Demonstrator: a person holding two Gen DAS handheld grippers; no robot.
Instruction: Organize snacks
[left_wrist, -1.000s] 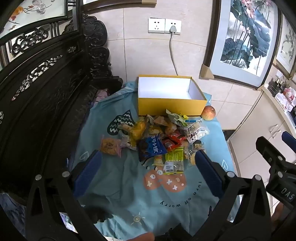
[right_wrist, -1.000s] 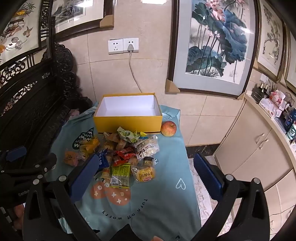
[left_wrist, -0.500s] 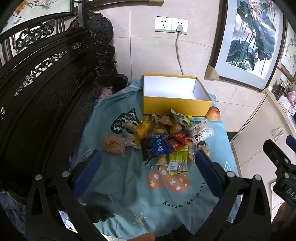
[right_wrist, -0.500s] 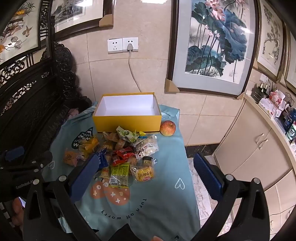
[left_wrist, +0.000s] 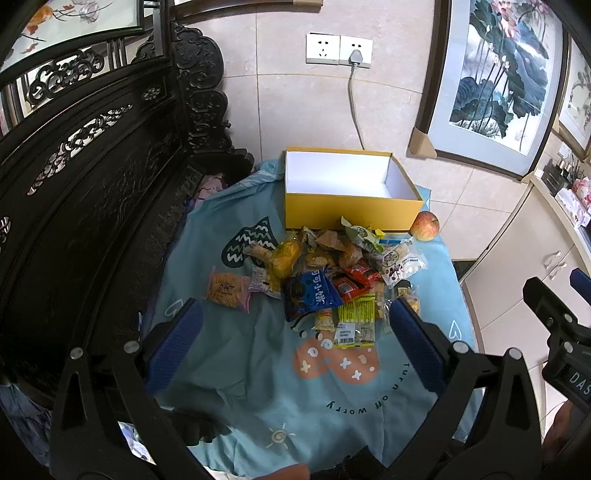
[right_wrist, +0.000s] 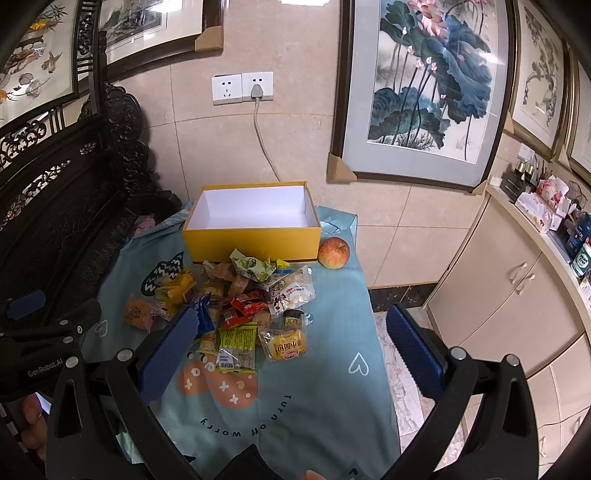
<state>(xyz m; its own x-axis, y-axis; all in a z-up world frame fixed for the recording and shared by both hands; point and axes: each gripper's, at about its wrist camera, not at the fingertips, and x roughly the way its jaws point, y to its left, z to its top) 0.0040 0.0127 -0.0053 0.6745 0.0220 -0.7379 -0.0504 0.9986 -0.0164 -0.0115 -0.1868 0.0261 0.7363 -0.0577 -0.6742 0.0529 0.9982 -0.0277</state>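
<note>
Snacks in crinkly wrappers lie heaped on a teal printed cloth, just before an empty yellow cardboard box with a red apple beside it. Left gripper hovers spread wide, heap straight ahead and nearer; right gripper hangs equally spread, heap ahead-left.

Both views are evenly lit by soft indoor light from above; a bright ceiling reflection shows on the wall tile at the top edge. Glare streaks the glass of the lotus painting. The dark carved wood swallows detail in shadow. Shadows on the cloth are faint. Fisheye distortion bends straight lines strongly near the edges, with black vignetted corners. Focus is sharp centrally.
</note>
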